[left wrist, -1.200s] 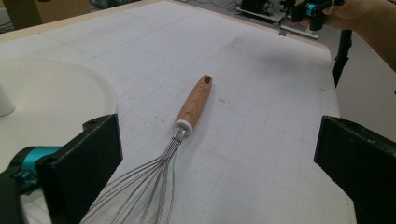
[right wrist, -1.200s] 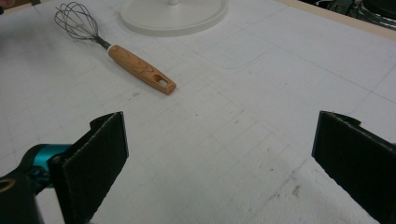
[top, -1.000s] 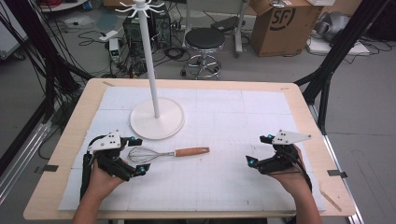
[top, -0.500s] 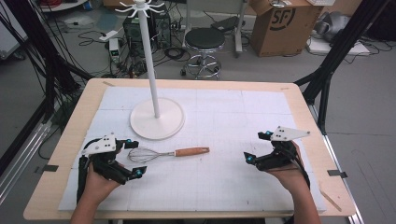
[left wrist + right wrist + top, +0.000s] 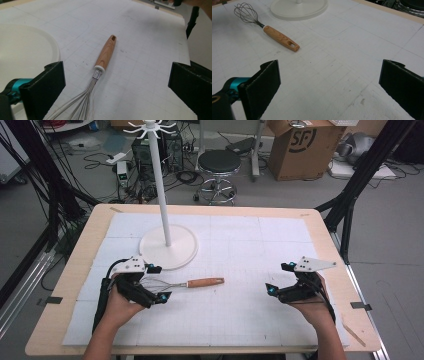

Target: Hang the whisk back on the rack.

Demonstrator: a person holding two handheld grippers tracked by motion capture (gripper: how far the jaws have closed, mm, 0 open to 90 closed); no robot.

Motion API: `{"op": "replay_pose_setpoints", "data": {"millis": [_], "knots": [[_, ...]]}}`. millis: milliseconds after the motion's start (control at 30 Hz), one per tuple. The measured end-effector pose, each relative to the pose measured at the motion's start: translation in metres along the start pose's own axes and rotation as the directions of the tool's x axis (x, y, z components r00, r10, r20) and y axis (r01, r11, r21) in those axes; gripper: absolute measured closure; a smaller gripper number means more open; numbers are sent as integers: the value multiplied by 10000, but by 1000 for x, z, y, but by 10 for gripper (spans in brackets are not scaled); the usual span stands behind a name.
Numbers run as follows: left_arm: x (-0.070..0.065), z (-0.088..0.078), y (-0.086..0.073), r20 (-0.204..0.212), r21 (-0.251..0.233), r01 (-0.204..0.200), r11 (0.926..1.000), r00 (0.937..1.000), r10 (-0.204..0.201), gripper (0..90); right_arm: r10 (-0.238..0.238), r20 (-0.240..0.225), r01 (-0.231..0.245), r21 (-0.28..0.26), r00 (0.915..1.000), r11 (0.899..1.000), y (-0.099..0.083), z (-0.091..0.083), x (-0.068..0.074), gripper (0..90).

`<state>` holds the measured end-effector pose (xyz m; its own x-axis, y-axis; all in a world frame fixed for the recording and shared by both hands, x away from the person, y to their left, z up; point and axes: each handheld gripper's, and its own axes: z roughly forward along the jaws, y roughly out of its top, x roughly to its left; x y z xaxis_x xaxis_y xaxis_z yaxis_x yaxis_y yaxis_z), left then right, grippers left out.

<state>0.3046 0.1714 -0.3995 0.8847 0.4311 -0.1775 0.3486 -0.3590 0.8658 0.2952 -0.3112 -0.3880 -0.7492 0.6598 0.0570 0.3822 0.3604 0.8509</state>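
The left gripper (image 5: 156,283) is held low over the white mat (image 5: 240,245), and its two black jaws are spread wide. The whisk (image 5: 182,283) lies flat on the mat with its wire head between these jaws. In the left gripper view the wires (image 5: 82,105) run up from the bottom edge, in the middle of the gap, and I see no jaw touching them. The wooden handle (image 5: 106,52) points away from this gripper, straight ahead and a little to the right, and its far end with the small hole is well beyond the jaw tips.

The round white base (image 5: 22,55) of the stand (image 5: 161,185) is just beside the left jaw in that same view, very near the wire head.

The right gripper (image 5: 278,279) is also spread wide and holds nothing. It hovers over the mat, well apart from the whisk. From this gripper the whisk (image 5: 265,27) lies far ahead and to the left, with the handle end nearer and the wire head farther. The base of the stand (image 5: 299,10) is behind it.
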Motion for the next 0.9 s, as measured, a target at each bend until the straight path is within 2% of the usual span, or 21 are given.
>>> {"op": "replay_pose_setpoints", "data": {"millis": [200, 333, 400, 567, 600, 633, 767, 800, 900], "knots": [[0, 23, 23, -38, 860, -300, 9958, 9995, 304, 16, -55, -23, 55, -36, 10000, 10000, -2, 0, 2, 30], [-3, 40, 36, -2, 1588, -699, 9848, 9975, 708, 16, -73, -108, 72, -108, 9999, 9999, -1, -1, 2, 30], [-4, 48, 41, 76, 1722, -688, 9827, 9976, 685, 16, -104, -97, 103, -95, 9999, 9999, -1, -1, 2, 30], [-5, 69, 51, 26, 2596, -929, 9612, 9954, 955, 16, -148, -134, 146, -151, 9998, 9998, -1, -1, 3, 30], [-4, 72, 52, 54, 2602, -934, 9610, 9954, 952, 16, -159, -144, 157, -144, 9998, 9998, -1, -1, 2, 30], [-3, 76, 52, 118, 2794, -935, 9556, 9955, 939, 16, -143, -158, 140, -143, 9998, 9998, -1, -1, 3, 30], [-3, 89, 57, -1, 3694, -1227, 9211, 9912, 1320, 16, -92, -175, 90, -135, 9998, 9999, -1, -1, 2, 30], [-4, 92, 58, -17, 3808, -1258, 9160, 9906, 1367, 16, -87, -188, 84, -116, 9998, 9999, -1, -1, 2, 30], [-2, 100, 58, 220, 3924, -1342, 9099, 9904, 1366, 17, -97, -190, 96, -101, 9998, 9999, -1, 0, 2, 30]]}}
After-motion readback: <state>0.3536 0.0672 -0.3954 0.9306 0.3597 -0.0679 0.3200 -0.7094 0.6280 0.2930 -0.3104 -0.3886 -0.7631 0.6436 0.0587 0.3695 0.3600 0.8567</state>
